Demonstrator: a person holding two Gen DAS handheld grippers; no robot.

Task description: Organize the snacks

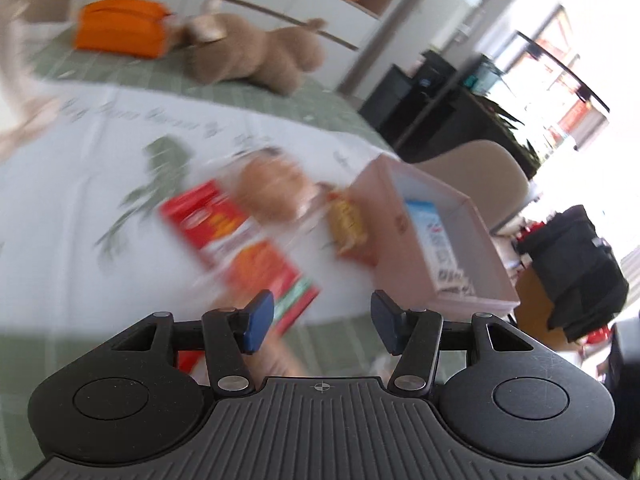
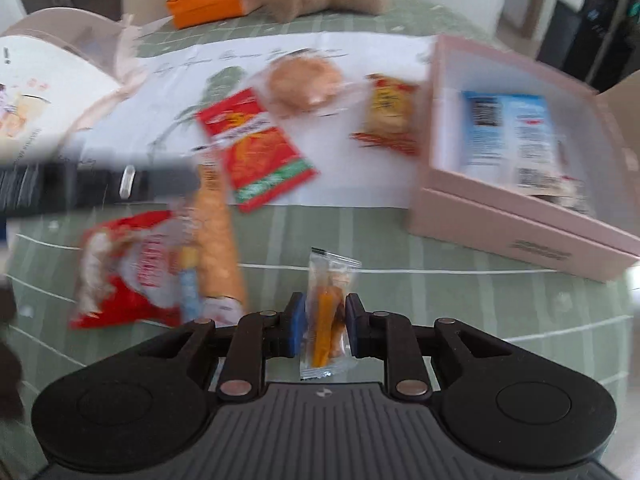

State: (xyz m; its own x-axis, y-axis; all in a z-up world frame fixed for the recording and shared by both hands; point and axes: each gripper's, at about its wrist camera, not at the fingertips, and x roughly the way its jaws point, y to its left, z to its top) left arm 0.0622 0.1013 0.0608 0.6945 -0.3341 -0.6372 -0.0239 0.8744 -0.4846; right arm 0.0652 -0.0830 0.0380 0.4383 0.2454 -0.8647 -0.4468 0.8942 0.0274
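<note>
Several snacks were loose on the worktop (image 2: 360, 240), and only the blue-and-white packet (image 2: 508, 136) lay inside the pink box (image 2: 520, 220). The right gripper (image 2: 322, 326) had its jaws pinched almost together on a small clear sachet (image 2: 326, 312) with orange sticks inside. That hold looked thin to me: the pads bore on slippery film around the middle, so a quick swing toward the box could let the sachet twist or slide out, or the sticks could snap under the squeeze. The left gripper (image 1: 322, 322) stood about half open with nothing between its jaws, over the red packet (image 1: 240, 240), and both views were smeared. If it came down carelessly it might shove that packet into the round bun (image 1: 272, 188) or the yellow snack bag (image 1: 348, 220) just beside the box. The red-and-white bag (image 2: 128, 264) and long orange pack (image 2: 218, 248) sat close to the right gripper's side and could be knocked.
</note>
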